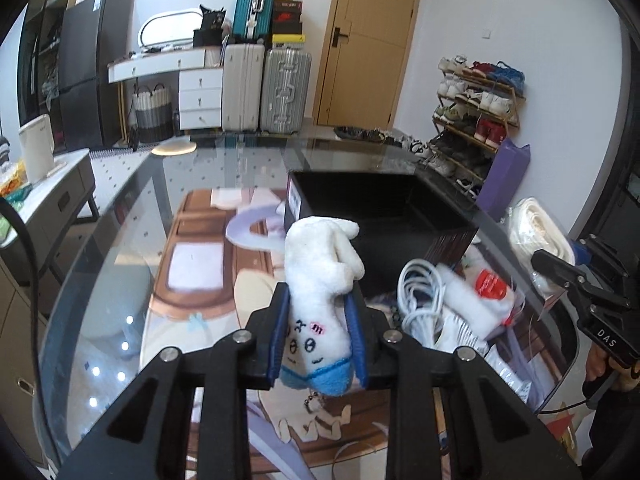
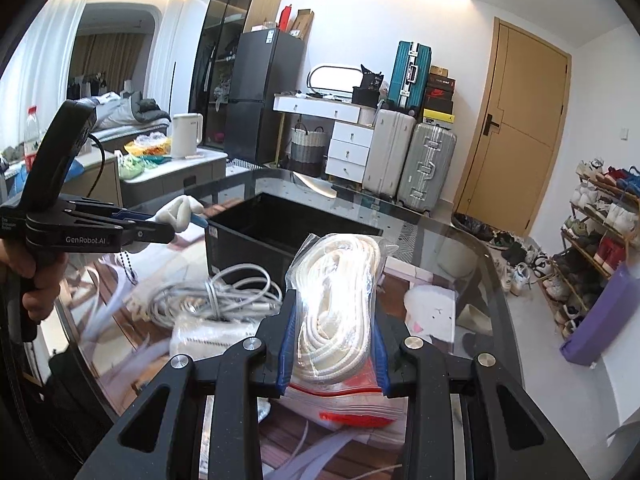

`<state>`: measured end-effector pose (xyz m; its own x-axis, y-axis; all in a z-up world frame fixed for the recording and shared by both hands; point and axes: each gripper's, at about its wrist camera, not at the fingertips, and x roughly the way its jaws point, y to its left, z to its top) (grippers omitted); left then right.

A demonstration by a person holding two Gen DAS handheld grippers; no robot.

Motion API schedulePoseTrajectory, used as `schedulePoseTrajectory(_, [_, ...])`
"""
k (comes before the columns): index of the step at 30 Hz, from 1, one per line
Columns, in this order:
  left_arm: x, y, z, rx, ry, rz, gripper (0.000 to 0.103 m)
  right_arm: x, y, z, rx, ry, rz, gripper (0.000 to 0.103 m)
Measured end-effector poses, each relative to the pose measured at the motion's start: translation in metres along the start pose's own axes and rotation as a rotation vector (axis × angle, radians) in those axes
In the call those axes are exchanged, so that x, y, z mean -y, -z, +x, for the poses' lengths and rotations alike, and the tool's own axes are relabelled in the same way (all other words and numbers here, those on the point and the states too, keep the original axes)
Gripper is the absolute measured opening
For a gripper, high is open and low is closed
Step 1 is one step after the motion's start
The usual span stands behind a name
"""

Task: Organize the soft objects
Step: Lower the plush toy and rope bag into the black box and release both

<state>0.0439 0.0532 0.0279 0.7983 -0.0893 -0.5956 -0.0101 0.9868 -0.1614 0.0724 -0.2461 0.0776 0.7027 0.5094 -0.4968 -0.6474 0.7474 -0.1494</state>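
Both sets of jaws are clamped tight: the left gripper (image 1: pixel 318 336) squeezes a white plush toy (image 1: pixel 320 280) lifted clear of the glass table (image 1: pixel 120 280), while the right gripper (image 2: pixel 334 340) pinches a clear bag of white rope (image 2: pixel 340 292). Dead ahead sits the black bin (image 1: pixel 380 200), open-topped, its near rim just beyond the toy. Free glass lies left; a coiled white cable (image 1: pixel 420 292) crowds the right.
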Motion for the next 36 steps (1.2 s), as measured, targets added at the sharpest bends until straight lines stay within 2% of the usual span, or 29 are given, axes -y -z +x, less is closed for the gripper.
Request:
schedulePoseTrajectory(7, [0.011,-0.021,-0.005,0.044,0.020,0.042,0.026,0.012,-0.021,0.012,-0.002,-0.044,0.062,0.031])
schedulePoseTrajectory(17, [0.022,-0.040,0.011,0.052,0.041,0.069,0.026,0.023,-0.043,0.035,-0.031,-0.114,0.118,0.031])
schedulePoseTrajectory(36, [0.028,-0.063,0.064,-0.018,0.046,0.079,0.026,0.031,-0.066,0.095,-0.120,-0.194,0.166,0.031])
